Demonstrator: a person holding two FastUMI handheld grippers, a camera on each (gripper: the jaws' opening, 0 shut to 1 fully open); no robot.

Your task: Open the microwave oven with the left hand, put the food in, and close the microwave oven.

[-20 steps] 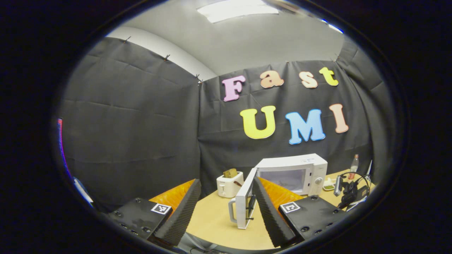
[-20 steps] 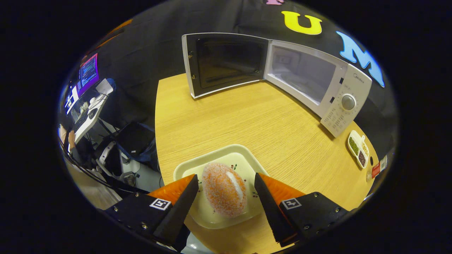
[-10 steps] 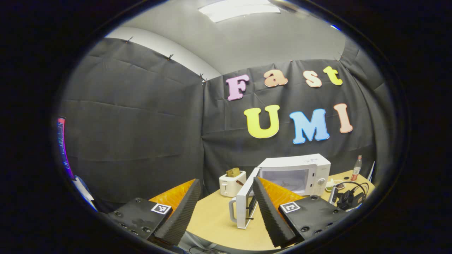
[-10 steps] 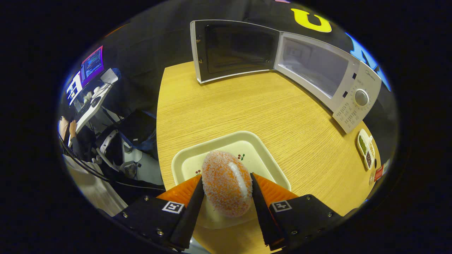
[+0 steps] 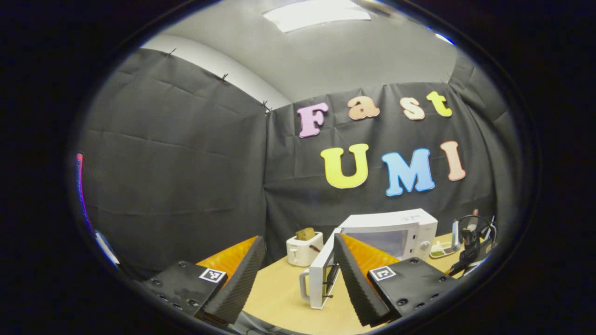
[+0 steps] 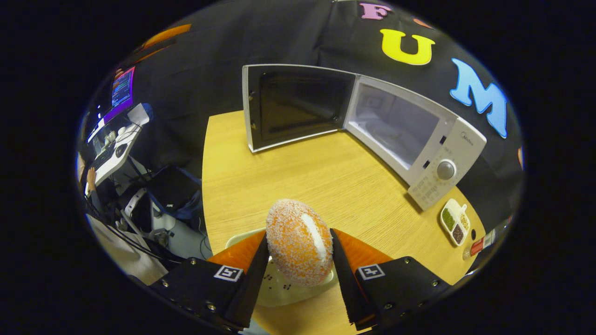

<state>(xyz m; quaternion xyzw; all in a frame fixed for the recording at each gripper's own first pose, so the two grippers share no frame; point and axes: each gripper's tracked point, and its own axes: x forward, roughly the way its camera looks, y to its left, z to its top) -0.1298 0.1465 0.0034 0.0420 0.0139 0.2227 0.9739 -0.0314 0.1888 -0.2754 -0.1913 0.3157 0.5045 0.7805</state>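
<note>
Lifted off the plate (image 6: 279, 291) since a moment ago, the food (image 6: 299, 242) sits clamped in the right gripper (image 6: 298, 274) at lower centre; microwave (image 6: 396, 135) door (image 6: 293, 107) open above; left gripper (image 5: 298, 279) fingers apart.

Microwave oven (image 6: 419, 139): white, stands on the wooden table top near the far edge, control panel with a round knob on its right end. Door (image 6: 298, 107) hinged at left, swung wide open; dark inner window faces the camera. Cavity pale, nothing seen inside.

In the left gripper view, microwave oven (image 5: 396, 230) seen from the side; door (image 5: 319, 274) edge-on, with a white handle on its outer face.

Food (image 6: 300, 242): oval, orange bun with a sugary crust and a white stripe, held up above a cream plate (image 6: 279, 288), well apart from the oven.
</note>
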